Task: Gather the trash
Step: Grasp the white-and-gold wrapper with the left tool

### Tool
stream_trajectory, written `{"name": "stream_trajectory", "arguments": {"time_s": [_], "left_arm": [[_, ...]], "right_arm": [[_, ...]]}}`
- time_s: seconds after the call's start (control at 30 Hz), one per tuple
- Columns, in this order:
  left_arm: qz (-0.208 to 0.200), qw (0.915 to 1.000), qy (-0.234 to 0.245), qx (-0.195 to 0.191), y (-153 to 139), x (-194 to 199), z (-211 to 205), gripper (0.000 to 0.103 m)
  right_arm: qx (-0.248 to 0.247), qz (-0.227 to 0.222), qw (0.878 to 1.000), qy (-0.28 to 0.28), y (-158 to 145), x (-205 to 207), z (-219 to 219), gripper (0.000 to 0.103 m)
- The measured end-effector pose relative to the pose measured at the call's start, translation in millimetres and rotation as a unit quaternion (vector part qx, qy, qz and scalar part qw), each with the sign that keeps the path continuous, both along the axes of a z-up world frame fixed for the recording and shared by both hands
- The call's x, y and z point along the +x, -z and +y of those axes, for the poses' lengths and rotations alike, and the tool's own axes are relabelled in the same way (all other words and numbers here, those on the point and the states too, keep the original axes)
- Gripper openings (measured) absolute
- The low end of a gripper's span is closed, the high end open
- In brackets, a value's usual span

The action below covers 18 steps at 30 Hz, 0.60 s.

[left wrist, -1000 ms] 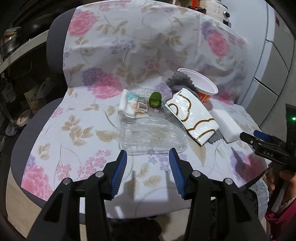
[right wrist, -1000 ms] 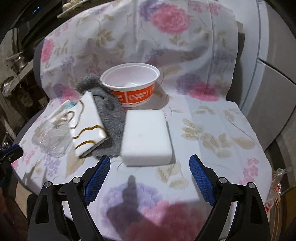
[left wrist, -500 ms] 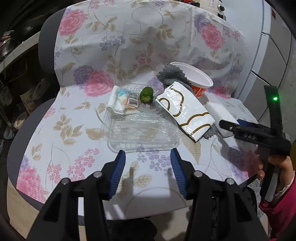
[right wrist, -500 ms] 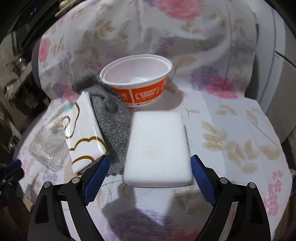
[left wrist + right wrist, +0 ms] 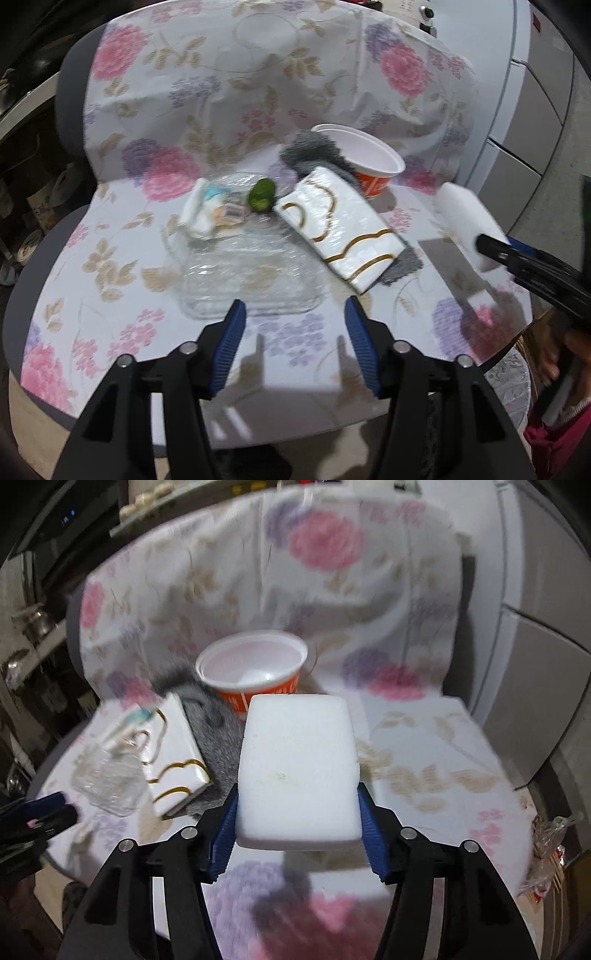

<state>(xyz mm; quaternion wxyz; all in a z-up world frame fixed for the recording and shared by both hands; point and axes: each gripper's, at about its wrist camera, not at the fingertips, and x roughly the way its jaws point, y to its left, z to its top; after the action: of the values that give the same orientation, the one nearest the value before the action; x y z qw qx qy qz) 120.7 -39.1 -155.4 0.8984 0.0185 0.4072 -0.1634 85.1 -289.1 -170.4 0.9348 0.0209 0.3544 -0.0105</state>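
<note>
Already the right hand-held gripper [image 5: 297, 814] is closing on the white foam block [image 5: 297, 771], lifted above the floral cloth [image 5: 424, 738]; squeezed harder, it could crumble or slip. Left hand-held gripper [image 5: 295, 339] is opening, empty.

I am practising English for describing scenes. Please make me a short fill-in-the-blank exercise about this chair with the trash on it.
1. The right hand-held gripper grips a white ____ block.
2. The paper bowl has an ____ outer wall.
3. The left hand-held gripper holds ____.
4. The green piece lies beside the gold-patterned ____ pack.

Missing words: foam; orange; nothing; white
</note>
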Motion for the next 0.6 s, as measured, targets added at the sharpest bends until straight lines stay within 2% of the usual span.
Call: {"name": "stream_trajectory", "arguments": {"time_s": [0.1,0.3,0.47,0.6], "left_arm": [[0.0,0.9997,0.02,-0.009,1,6,-22,0.058],[-0.015,0.9983,0.055,0.01,10,19,-83,0.058],[-0.013,0.9973,0.039,0.061,34,34,-122,0.058],[-0.027,0.9922,0.009,0.121,49,45,-144,0.058]], "right_arm": [[-0.004,-0.02,1.0,0.01,-10,-18,-7,0.061],[-0.003,-0.038,0.999,0.027,-16,-39,-20,0.062],[0.001,-0.036,0.999,0.031,-11,-38,-30,0.063],[0.009,-0.036,0.999,0.033,-9,-40,-36,0.063]]}}
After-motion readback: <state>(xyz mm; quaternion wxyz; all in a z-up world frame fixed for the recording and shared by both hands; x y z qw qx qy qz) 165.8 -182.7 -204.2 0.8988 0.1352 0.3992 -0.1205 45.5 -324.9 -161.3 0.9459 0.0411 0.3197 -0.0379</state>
